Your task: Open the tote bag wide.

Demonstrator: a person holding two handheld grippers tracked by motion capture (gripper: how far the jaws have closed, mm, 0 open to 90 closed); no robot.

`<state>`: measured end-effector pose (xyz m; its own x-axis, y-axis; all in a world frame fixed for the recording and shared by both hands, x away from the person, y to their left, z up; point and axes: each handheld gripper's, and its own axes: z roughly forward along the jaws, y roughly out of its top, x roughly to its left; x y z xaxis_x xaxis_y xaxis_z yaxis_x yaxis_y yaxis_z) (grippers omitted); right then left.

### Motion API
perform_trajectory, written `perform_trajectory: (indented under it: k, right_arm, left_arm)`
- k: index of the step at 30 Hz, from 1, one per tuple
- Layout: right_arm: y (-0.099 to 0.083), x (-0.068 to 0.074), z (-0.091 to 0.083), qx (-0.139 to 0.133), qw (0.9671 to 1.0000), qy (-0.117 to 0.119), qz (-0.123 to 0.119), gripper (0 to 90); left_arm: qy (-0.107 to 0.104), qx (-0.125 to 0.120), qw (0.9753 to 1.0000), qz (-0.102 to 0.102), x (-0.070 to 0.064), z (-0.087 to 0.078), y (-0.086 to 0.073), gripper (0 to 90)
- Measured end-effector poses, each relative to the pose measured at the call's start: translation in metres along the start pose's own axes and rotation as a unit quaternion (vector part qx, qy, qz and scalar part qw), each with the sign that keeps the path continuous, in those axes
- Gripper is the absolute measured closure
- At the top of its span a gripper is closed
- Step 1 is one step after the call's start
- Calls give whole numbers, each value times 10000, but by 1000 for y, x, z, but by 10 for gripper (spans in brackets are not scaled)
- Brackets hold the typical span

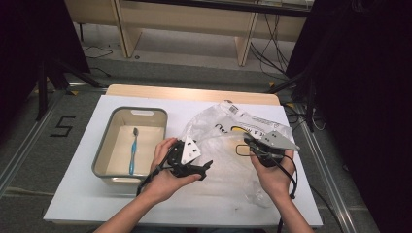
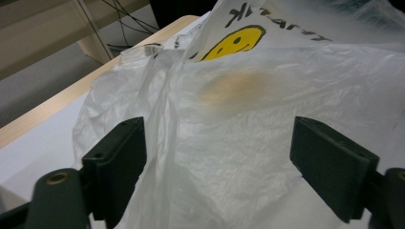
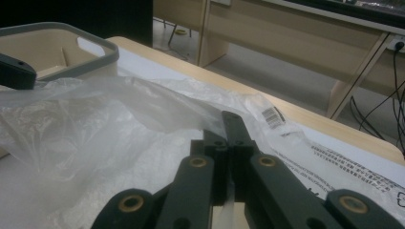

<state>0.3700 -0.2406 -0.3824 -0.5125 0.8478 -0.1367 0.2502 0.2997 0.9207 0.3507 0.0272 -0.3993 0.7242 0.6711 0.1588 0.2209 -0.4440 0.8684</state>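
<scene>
The plastic bag [image 1: 228, 145] lies crumpled just right of the bin [image 1: 104, 150], where a toothbrush [image 1: 133, 150] already rests. The right gripper [image 3: 229, 143] is clamped on the bag's film; the left gripper [image 2: 217, 157] gapes wide around it, so opening the bag looks barely begun.

Two hand-held black grippers, bare forearms

The left gripper [image 1: 206, 166] and right gripper [image 1: 248, 141] each carry a grey three-cornered plate on top and trail a black cable behind. Their jaws are matte black blocks on linked arms with brass-coloured pivot pins. No sleeves show.
</scene>
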Motion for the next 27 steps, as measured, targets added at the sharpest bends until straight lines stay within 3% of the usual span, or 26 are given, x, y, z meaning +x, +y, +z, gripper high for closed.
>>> perform_trajectory:
  k: [15, 27]
  right_arm:
    - [-1, -2, -3, -89, 9999, -64, 57, 900]
    - [-3, -2, -3, -65, 10000, -46, 44, 900]
  left_arm:
    - [166, -45, 9997, -196, 22, -27, -11, 158]
    - [439, -195, 9981, -387, 42, -45, -13, 162]
